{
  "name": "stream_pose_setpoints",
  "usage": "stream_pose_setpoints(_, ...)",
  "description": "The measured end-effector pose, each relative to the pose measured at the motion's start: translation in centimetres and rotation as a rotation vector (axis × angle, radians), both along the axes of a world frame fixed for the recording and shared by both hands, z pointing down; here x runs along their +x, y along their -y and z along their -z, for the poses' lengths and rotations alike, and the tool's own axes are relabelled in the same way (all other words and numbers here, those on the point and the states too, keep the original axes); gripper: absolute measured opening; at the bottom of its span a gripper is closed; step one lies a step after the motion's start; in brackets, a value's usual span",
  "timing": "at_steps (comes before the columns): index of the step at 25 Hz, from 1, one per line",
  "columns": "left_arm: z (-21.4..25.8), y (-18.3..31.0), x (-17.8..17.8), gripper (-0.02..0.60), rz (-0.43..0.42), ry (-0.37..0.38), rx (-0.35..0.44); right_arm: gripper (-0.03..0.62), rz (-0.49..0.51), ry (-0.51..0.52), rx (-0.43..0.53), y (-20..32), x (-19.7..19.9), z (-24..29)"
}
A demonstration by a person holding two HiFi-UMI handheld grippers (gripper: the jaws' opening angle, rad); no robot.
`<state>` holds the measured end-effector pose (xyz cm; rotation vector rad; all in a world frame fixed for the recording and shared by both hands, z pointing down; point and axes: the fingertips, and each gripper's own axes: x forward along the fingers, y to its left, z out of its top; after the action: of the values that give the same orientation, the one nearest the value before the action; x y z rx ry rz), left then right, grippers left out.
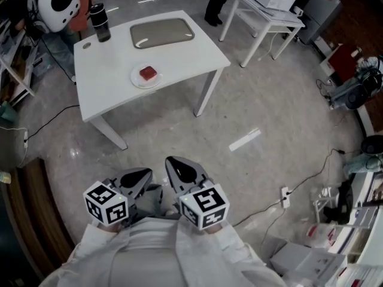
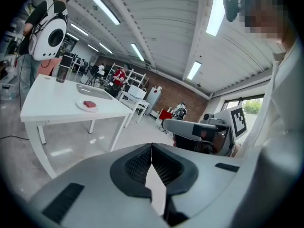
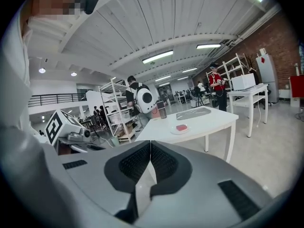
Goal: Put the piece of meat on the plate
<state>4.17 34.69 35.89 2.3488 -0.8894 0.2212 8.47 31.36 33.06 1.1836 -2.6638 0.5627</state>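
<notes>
The piece of meat (image 1: 148,73) lies on the plate (image 1: 135,79) on the bench (image 1: 179,58) at eleven o'clock, far from our clenched, empty left tongs (image 2: 152,148) and right tongs (image 3: 150,144), so we think the job is done.

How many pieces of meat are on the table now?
1. The piece of meat lies on the plate, near the white table's front edge. The tray behind it looks empty; nothing seems hidden.

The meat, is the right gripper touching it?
Apart. The head view shows the right gripper held near the person, with open floor between it and the meat lying on the plate.
</notes>
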Motion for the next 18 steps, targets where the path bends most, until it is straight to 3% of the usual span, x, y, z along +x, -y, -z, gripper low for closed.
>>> stream_pose_setpoints(8,1.2,8.7,-4.3,0.011,-0.06,0.012,0.043,0.015,-0.067,0.0,0.027,8.4,-3.9,1.0)
stream_pose_setpoints(18,0.7,13.6,-6.9,0.011,-0.074,-0.011,0.016,0.015,-0.106,-0.032,-0.027,12.5,-6.0,0.2)
